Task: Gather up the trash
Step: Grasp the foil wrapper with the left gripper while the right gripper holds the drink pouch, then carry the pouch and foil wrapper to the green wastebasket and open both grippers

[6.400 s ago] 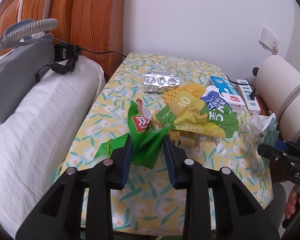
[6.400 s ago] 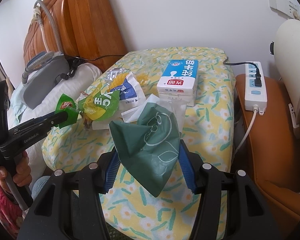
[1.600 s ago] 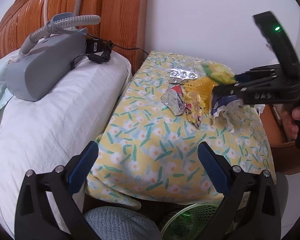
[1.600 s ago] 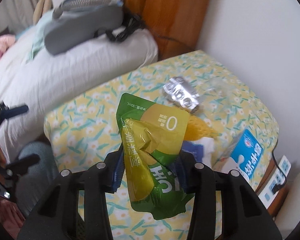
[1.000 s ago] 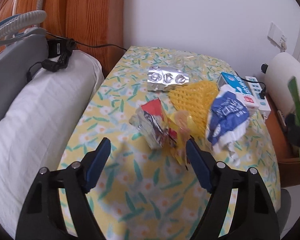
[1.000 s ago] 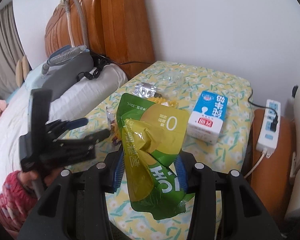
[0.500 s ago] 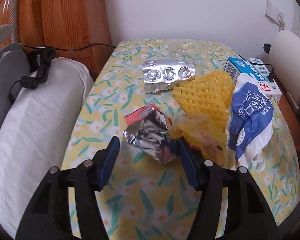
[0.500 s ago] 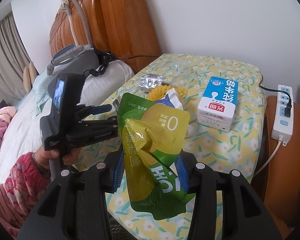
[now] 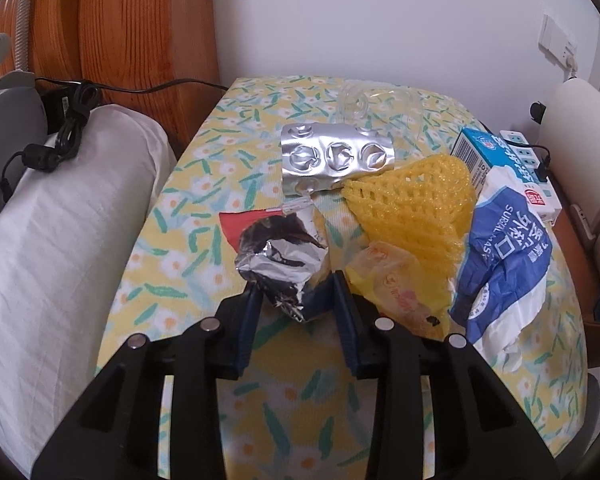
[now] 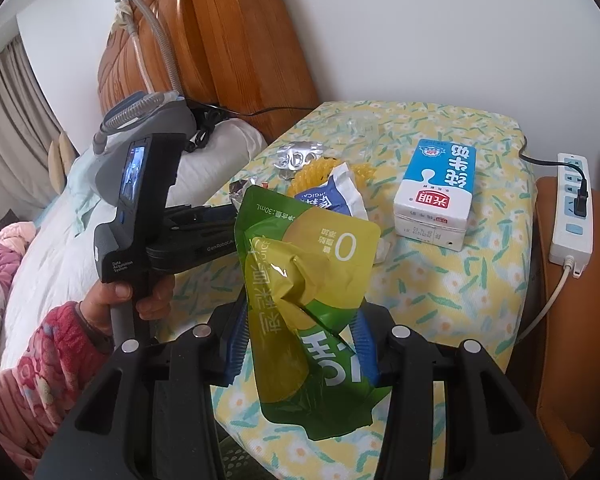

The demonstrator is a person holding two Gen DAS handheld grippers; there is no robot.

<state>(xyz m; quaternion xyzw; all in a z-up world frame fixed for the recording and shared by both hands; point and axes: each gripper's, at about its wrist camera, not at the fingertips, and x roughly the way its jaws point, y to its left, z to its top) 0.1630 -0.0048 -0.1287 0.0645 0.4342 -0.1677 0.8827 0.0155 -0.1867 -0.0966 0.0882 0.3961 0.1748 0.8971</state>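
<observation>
Foil wrapper (image 9: 281, 261), crumpled silver with a red edge, lies on the floral tablecloth (image 9: 204, 184); the left gripper (image 9: 294, 300) has just been closing and now pinches its near end. At two o'clock from it sits yellow foam netting (image 9: 412, 196). The right gripper (image 10: 300, 332) clamps a green-yellow pouch (image 10: 304, 280) upright above the table's near edge.

Green pouch (image 10: 312, 300) hides the left gripper's (image 10: 236, 216) tips — grip unseen.

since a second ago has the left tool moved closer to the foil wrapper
Yes. The left tool has come forward over the floral tablecloth, and its jaws have just been closing on the crumpled foil wrapper.
</observation>
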